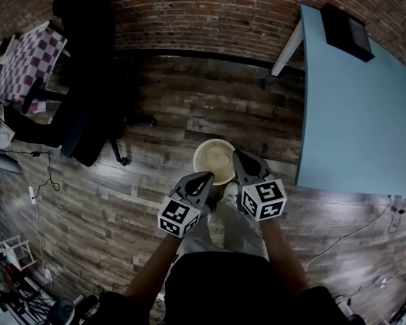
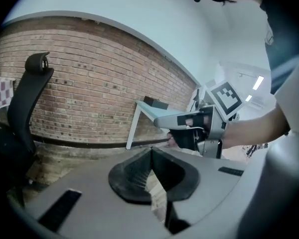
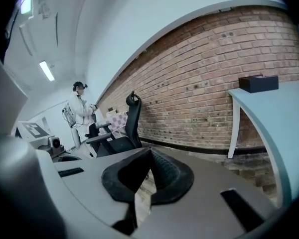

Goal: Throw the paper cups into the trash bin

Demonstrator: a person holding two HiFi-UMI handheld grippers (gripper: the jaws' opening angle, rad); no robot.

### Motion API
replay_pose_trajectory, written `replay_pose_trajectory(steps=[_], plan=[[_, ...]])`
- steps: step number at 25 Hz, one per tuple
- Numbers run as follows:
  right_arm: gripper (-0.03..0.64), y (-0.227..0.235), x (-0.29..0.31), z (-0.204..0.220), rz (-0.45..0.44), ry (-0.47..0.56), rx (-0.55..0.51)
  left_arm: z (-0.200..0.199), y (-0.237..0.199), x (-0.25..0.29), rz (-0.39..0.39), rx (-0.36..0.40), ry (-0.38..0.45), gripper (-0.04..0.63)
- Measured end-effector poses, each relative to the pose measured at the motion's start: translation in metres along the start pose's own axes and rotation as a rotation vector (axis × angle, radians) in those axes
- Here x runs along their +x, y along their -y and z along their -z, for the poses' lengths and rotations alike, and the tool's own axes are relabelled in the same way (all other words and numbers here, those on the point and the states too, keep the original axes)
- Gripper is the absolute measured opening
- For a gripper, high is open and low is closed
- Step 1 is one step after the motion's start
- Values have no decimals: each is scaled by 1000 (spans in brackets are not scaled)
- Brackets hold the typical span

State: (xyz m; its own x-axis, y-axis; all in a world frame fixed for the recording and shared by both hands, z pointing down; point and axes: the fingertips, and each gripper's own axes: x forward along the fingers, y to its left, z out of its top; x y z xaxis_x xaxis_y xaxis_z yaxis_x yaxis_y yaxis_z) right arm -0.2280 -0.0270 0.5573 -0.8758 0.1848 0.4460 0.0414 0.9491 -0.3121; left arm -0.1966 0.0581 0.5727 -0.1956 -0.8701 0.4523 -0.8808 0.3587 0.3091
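No paper cup shows in any view. A round cream trash bin (image 1: 213, 156) stands on the wooden floor just ahead of the person's feet. Both grippers are held up side by side above its near rim. My left gripper (image 1: 206, 176) is shut, its dark pads (image 2: 139, 176) meeting at the tip with nothing between them. My right gripper (image 1: 238, 154) is shut too, its pads (image 3: 164, 176) closed and empty. In the left gripper view the right gripper (image 2: 159, 121) hangs close by on the right, pointing left. From the gripper views the bin is hidden.
A light blue table (image 1: 352, 114) with a black box (image 1: 346, 31) fills the right side. A black office chair (image 1: 88, 80) and a checked cloth (image 1: 34, 59) stand at the left by the brick wall (image 1: 210, 12). Another person (image 3: 79, 113) stands far off.
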Motion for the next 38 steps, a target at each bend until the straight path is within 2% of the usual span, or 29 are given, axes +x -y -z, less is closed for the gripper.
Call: replay_pose_trajectory(steps=[6,11,15,19,25,29,33,38], plan=[[5,-20,-39,-39,-24,44,-9,-47,20,-19,-13,22,95,9],[5,-41,-57,-83,-73,102,-89,-81,31,-26,-39,40,175,9],[5,-47,-73,-104,-81,137,-102,-99,44,-32,-41,57,204,9],[5,-46,-81,-114,-62,152,-91,-115,52,-36,0,33,227,9],[5,-64,-95,-140,-90,222,-84,-148,51,-51,3,70,268,9],[5,-76,-109,-154,-50,268,-91,-165,54,-71,11,99,297,9],[5,-94,-124,-159,-27,292,-112,-179,61,-99,0,139,370,9],[5,-125,-146,-162,9,332,-139,-181,72,-132,1,175,398,9]])
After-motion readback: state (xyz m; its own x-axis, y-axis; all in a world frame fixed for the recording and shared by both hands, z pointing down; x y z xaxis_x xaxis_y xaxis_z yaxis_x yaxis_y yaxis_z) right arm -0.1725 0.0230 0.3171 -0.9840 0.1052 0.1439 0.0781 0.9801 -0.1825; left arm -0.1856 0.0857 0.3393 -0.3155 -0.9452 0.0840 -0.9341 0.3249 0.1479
